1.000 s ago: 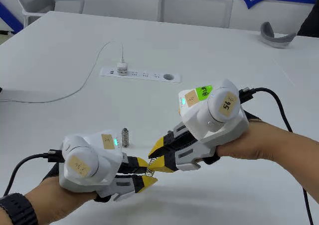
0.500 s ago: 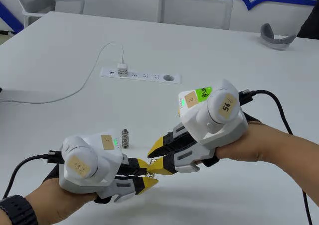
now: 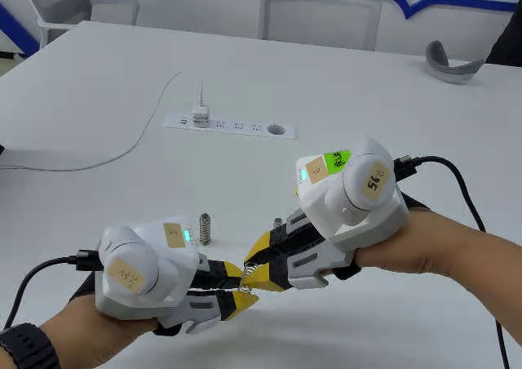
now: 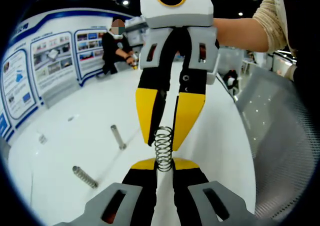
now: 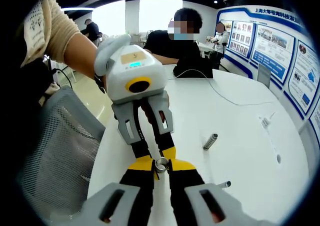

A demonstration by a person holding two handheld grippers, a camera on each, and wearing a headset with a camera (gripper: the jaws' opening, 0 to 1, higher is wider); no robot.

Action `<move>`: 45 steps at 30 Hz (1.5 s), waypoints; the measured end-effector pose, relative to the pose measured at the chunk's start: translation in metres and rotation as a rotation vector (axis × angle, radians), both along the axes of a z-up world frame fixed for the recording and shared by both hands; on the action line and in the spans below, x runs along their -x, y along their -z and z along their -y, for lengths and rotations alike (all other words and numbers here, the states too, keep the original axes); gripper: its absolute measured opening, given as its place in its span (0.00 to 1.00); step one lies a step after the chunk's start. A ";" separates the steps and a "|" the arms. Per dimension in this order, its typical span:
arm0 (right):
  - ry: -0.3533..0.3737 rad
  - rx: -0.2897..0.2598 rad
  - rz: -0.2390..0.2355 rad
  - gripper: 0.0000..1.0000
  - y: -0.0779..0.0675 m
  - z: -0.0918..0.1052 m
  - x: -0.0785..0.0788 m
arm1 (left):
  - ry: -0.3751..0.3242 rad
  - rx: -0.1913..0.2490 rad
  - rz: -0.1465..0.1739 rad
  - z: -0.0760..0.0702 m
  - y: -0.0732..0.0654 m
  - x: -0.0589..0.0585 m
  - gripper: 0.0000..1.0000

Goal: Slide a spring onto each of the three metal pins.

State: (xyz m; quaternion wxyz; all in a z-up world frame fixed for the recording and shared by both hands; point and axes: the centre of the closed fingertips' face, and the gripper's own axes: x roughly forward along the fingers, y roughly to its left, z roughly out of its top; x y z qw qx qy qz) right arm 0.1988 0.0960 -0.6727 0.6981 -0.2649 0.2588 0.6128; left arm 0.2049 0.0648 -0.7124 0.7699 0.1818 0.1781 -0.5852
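Both grippers meet tip to tip low over the white table, held in the person's hands. The left gripper has its jaws closed on one end of a loose spring. The right gripper comes in from the opposite side, its jaws pinching the other end, so the spring bridges the two sets of yellow tips, clear of the tabletop. In the left gripper view the spring rises from the left gripper straight up between the jaws of the right gripper. In the right gripper view the spring shows end-on as a ring wedged between the tips of the right gripper, with the left gripper facing it. One sprung pin stands upright on the table just beyond the left gripper, spring already on it. A bare pin sits near it, close behind the right gripper. Same pair elsewhere: sprung pin; bare pin. A power strip with a charger plugged in lies farther back.
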 end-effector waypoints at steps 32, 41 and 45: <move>0.040 -0.001 0.008 0.12 -0.007 0.008 -0.013 | -0.083 0.049 -0.043 -0.009 0.000 -0.007 0.29; 0.074 -0.007 0.025 0.12 -0.014 0.017 -0.024 | -0.110 0.065 -0.053 -0.015 0.000 -0.007 0.36; 0.089 -0.006 0.033 0.12 -0.017 0.021 -0.030 | -0.127 0.070 -0.060 -0.019 0.001 -0.009 0.39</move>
